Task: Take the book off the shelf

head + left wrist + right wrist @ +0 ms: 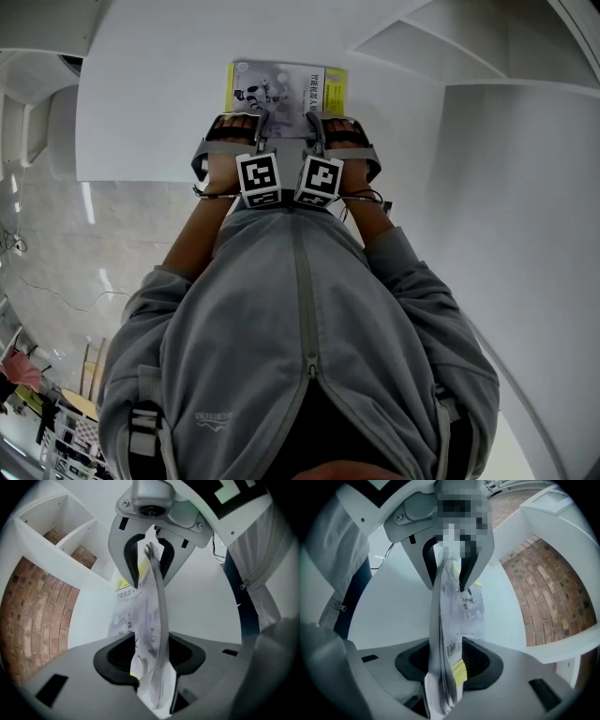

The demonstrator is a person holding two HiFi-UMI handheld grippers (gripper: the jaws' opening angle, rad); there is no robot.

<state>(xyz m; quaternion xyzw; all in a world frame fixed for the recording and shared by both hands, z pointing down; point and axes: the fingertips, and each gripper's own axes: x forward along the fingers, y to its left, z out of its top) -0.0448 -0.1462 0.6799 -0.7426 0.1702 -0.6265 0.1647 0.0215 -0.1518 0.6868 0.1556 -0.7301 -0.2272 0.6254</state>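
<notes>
Head view: grey book (286, 94) with yellow trim, cover facing up, over a broad white surface (150, 112). Near edge set between two hand-held tools, with the left gripper (234, 122) at the near left corner and the right gripper (339, 122) at the near right. Marker cubes (260, 178) side by side just below, almost touching. Grey zip-up jacket (300, 337) across the lower half of the shot, pale floor (56, 244) at left.

Left gripper view: book edge-on, running up the middle of the picture between the two jaws. Jaws parted, dark pads standing off the pages rather than pinching them, lower pages fanned loose. Far part of the book between the jaws of the opposite gripper, at top. White shelf compartments (61, 522) at upper left, well apart from the book, with a brick wall (33, 616) showing behind them.

Right gripper view: same book, again edge-on between parted jaws, with bare dark pad showing to its left and the cover's yellow strip close to the pad on the right. No squeeze on the pages. White surface beyond, brickwork at right behind a white shelf edge.
</notes>
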